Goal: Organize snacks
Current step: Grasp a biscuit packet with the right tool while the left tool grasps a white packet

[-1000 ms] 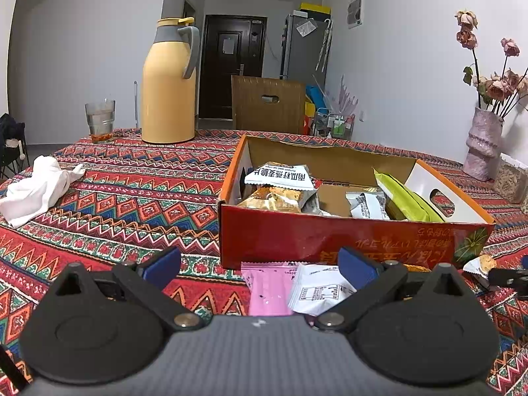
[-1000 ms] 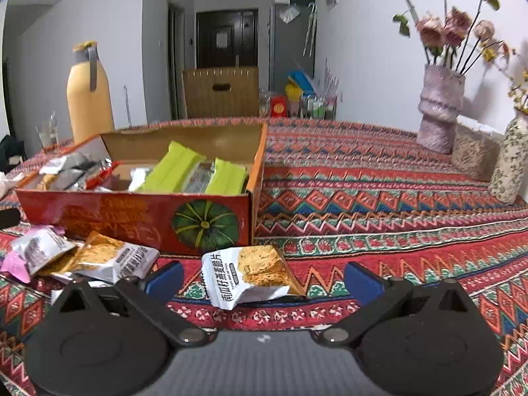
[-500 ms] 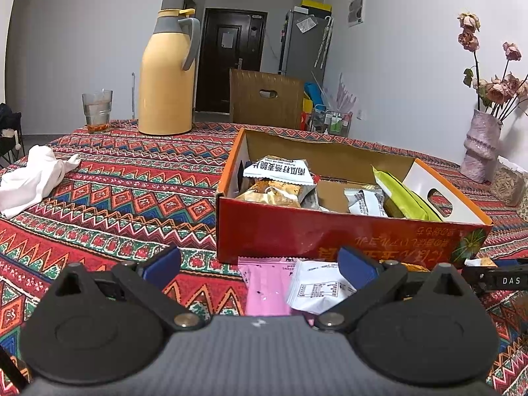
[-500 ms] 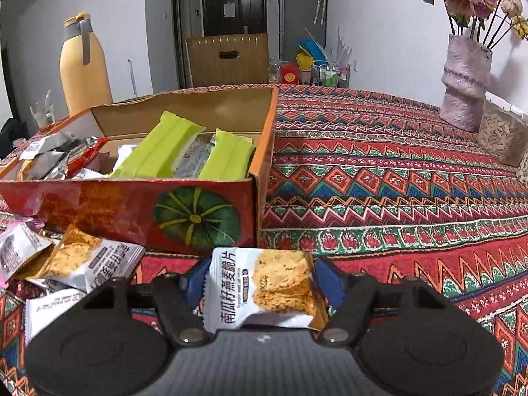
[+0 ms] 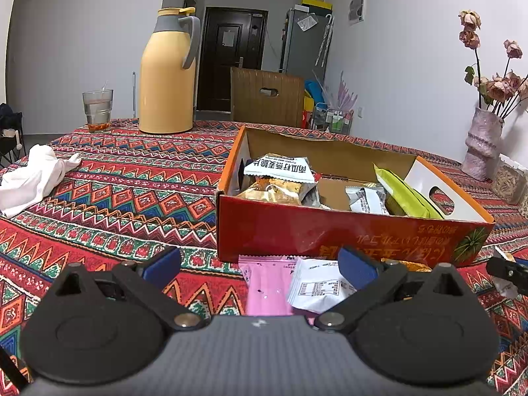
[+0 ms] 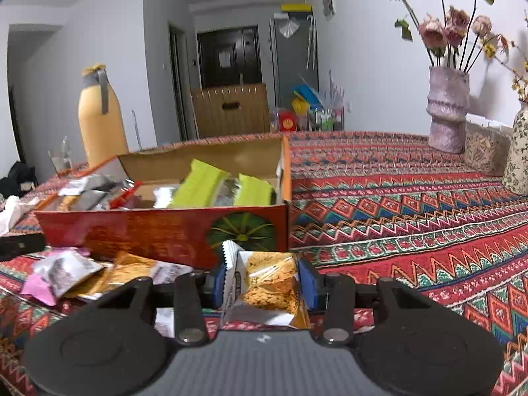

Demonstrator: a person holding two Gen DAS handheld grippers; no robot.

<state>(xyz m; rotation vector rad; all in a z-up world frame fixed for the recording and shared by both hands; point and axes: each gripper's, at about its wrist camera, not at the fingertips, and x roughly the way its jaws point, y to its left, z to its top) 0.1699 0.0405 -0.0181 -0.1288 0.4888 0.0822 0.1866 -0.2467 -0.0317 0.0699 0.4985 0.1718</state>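
Observation:
An open red cardboard box (image 5: 346, 231) (image 6: 158, 231) on the patterned tablecloth holds several snack packets, among them green ones (image 6: 201, 188). My right gripper (image 6: 264, 283) has its jaws closing on a white and orange cracker packet (image 6: 267, 283); both blue pads press its sides and the packet is crumpled between them, in front of the box. My left gripper (image 5: 260, 264) stands open near the box's front wall, above a pink packet (image 5: 264, 287) and a white packet (image 5: 316, 287) lying on the cloth. The right gripper's finger (image 5: 508, 270) shows at the far right of the left wrist view.
More loose packets (image 6: 82, 274) lie left of the right gripper. A yellow thermos (image 5: 168, 76), a glass (image 5: 97, 110) and a white cloth (image 5: 33, 178) are at the left. A pink vase with flowers (image 6: 447, 109) and a patterned vase (image 6: 519, 151) stand at the right.
The right gripper's jaws went from wide open to pressing on the cracker packet, which now stands squeezed between the pads. The left gripper kept still and open.

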